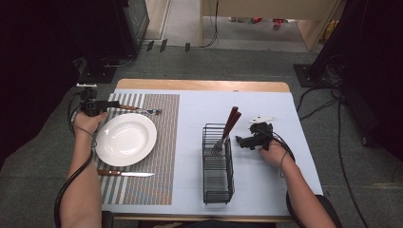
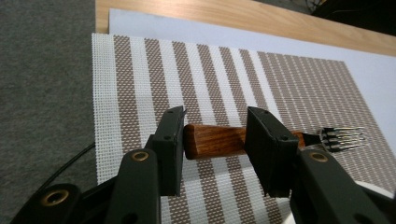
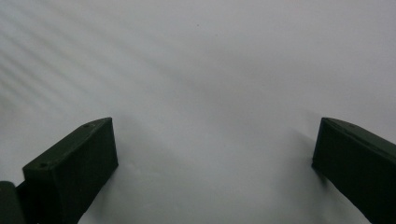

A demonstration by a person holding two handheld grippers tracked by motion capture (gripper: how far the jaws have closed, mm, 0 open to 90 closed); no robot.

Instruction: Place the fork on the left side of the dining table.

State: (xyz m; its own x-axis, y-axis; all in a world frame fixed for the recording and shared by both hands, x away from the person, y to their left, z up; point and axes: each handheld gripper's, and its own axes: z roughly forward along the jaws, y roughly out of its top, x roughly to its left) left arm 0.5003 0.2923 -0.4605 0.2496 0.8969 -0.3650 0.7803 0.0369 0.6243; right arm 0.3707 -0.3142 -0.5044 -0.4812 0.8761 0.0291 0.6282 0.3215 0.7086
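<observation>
A fork (image 2: 212, 140) with a wooden handle lies flat on the striped placemat (image 2: 140, 70), tines toward the right. My left gripper (image 2: 215, 116) stands low over it with the jaws a little apart. The handle's end lies in the gap between them and the pads do not press on it. In the high view that gripper (image 1: 112, 105) is at the mat's far left corner, beyond the white plate (image 1: 126, 138), with the fork (image 1: 142, 110) reaching right from it. My right gripper (image 3: 215, 126) is open wide over the bare white sheet, right of the wire caddy (image 1: 218, 164).
A wooden-handled knife (image 1: 126, 174) lies on the mat in front of the plate. Two wooden handles (image 1: 231, 122) stick up from the black wire caddy. The white sheet (image 1: 266, 190) covers the table right of the mat. A cable trails from each gripper.
</observation>
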